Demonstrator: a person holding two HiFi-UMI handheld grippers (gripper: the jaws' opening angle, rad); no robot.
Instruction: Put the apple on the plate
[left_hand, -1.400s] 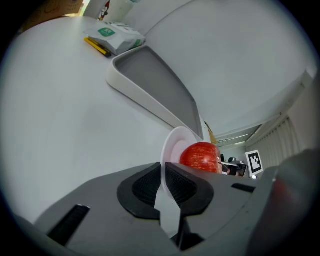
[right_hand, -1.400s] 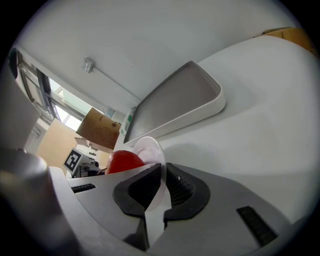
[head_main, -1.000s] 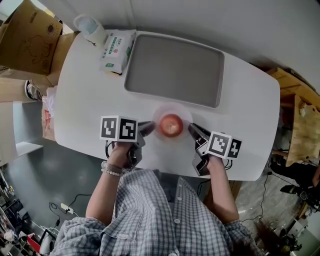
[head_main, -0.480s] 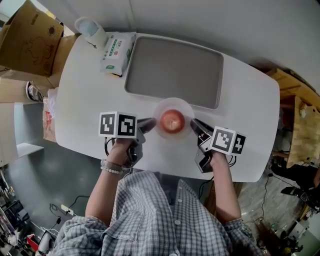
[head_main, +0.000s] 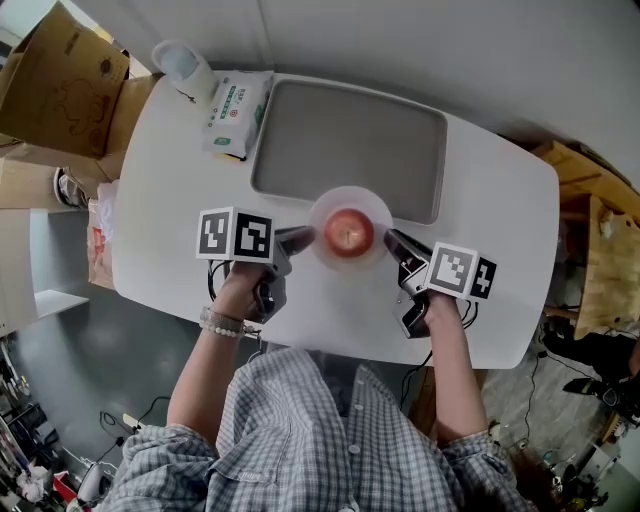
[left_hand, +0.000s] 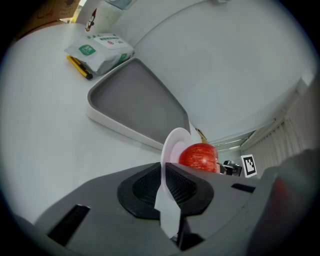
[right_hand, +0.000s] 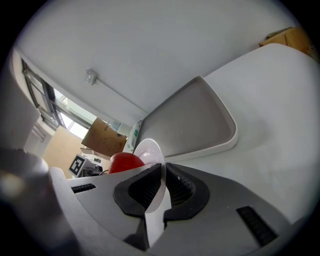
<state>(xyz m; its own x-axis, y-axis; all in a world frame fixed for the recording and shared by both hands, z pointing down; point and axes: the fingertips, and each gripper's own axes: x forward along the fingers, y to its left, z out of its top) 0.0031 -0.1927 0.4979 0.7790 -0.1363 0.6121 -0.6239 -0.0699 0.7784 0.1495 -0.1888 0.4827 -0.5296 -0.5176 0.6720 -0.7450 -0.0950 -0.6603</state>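
Far left of the grey tray (head_main: 350, 140), off the white table (head_main: 160, 200), sits a cardboard box (head_main: 60, 70). Closer in, just past the tray's left far corner, a pale cup (head_main: 185, 65) stands upright, and right beside the tray's left rim lies a pack of wipes (head_main: 235, 112), with a yellow-and-black pen (left_hand: 80, 67) tucked along the pack's side away from the tray.

Now to the action, in front of the tray's near rim. The left gripper (head_main: 303, 239) comes in from the left, its jaws nipped tight on the left edge of the white plate (head_main: 350, 198); its own view shows the thin rim pinched between the ribbed pads (left_hand: 145, 186). And there's the apple (head_main: 348, 232), red, sitting dead centre on that plate, which from the head view just overlaps the tray's near rim. Whether the plate is clear of the table, I cannot tell.

On the right of the plate, still in front of the tray, the right gripper (head_main: 392, 241) mirrors it: jaws clamped on the plate's right edge, the apple (right_hand: 125, 162) peeking beyond them and the tray stretching away behind.
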